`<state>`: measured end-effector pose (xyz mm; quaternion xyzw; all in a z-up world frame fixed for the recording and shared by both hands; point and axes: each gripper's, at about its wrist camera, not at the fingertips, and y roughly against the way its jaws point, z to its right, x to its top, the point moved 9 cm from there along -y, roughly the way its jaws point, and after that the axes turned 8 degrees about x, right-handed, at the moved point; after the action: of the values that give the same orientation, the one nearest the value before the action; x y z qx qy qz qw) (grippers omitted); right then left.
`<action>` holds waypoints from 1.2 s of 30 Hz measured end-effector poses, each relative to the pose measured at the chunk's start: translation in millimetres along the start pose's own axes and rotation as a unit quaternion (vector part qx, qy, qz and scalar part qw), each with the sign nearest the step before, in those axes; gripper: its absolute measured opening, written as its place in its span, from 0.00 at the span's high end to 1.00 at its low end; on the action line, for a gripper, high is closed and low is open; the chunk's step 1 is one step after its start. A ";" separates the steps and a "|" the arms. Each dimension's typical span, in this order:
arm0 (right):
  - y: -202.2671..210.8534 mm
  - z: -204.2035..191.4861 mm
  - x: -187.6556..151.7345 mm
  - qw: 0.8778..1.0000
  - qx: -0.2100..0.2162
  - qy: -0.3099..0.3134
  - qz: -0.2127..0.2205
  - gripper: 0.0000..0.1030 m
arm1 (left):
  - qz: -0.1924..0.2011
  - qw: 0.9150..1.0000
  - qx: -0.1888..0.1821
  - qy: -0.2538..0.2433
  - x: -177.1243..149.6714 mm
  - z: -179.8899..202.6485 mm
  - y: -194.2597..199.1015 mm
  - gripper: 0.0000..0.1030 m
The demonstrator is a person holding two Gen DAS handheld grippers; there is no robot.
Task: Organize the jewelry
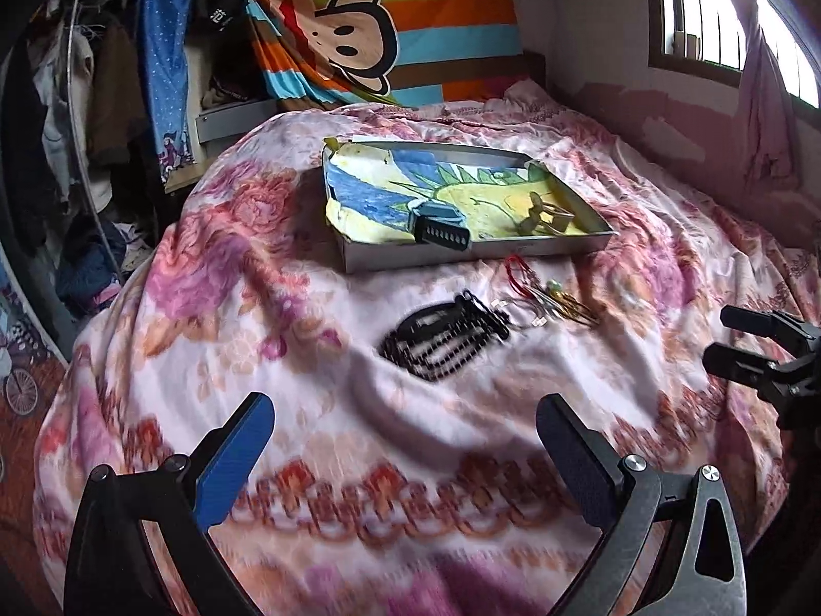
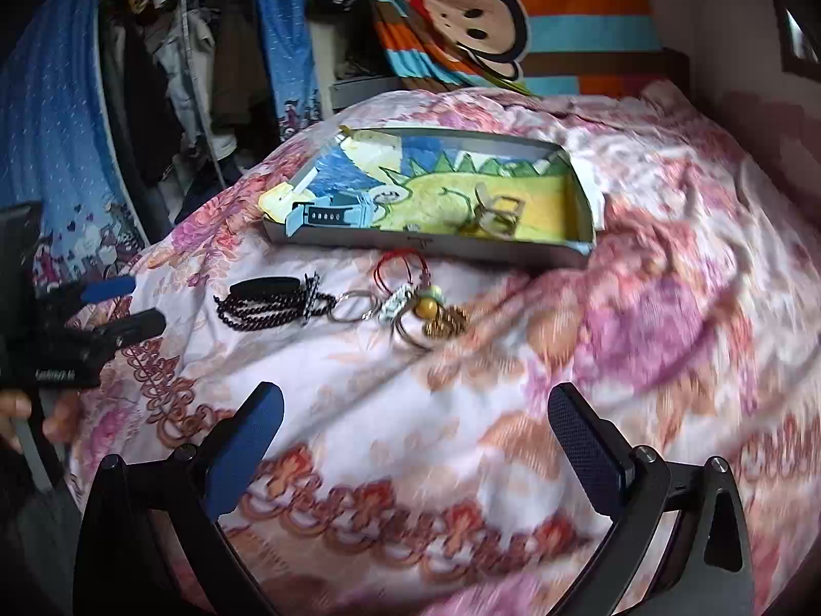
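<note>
A shallow grey tray (image 1: 477,251) lined with a dinosaur drawing sits on the bed; it also shows in the right wrist view (image 2: 426,251). Inside lie a black watch strap (image 1: 441,231) and pale rings (image 1: 544,215). In front of the tray, on the blanket, lie a black beaded bracelet (image 1: 444,336) (image 2: 277,303), a red cord (image 2: 400,264), silver rings (image 2: 354,305) and a gold and amber charm (image 2: 441,315). My left gripper (image 1: 405,436) is open and empty, short of the bracelet. My right gripper (image 2: 415,431) is open and empty, short of the charm.
The floral blanket (image 1: 359,487) covers the whole bed. A striped monkey-print cloth (image 1: 359,25) hangs at the head. Clothes hang on a rack (image 1: 77,102) left of the bed. A window (image 1: 718,10) is at the right wall.
</note>
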<state>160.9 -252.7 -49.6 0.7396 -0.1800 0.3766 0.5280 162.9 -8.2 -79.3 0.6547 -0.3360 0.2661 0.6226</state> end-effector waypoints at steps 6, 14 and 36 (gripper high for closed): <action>-27.8 8.8 13.7 1.000 0.012 0.003 -0.013 0.07 | -0.009 1.000 -0.017 0.000 17.2 -4.3 -27.6 0.00; -63.5 8.3 14.6 0.999 0.030 0.007 -0.041 0.40 | -0.027 0.998 -0.054 -0.031 26.2 14.4 -64.3 0.19; -114.7 -2.5 3.2 0.993 0.051 0.020 -0.105 0.88 | -0.071 0.994 -0.081 -0.024 20.7 17.0 -89.7 0.81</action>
<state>238.2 -206.7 -120.8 0.7726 -0.0713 0.3423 0.5299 244.0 -27.4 -121.9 0.6304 -0.3239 0.1775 0.6828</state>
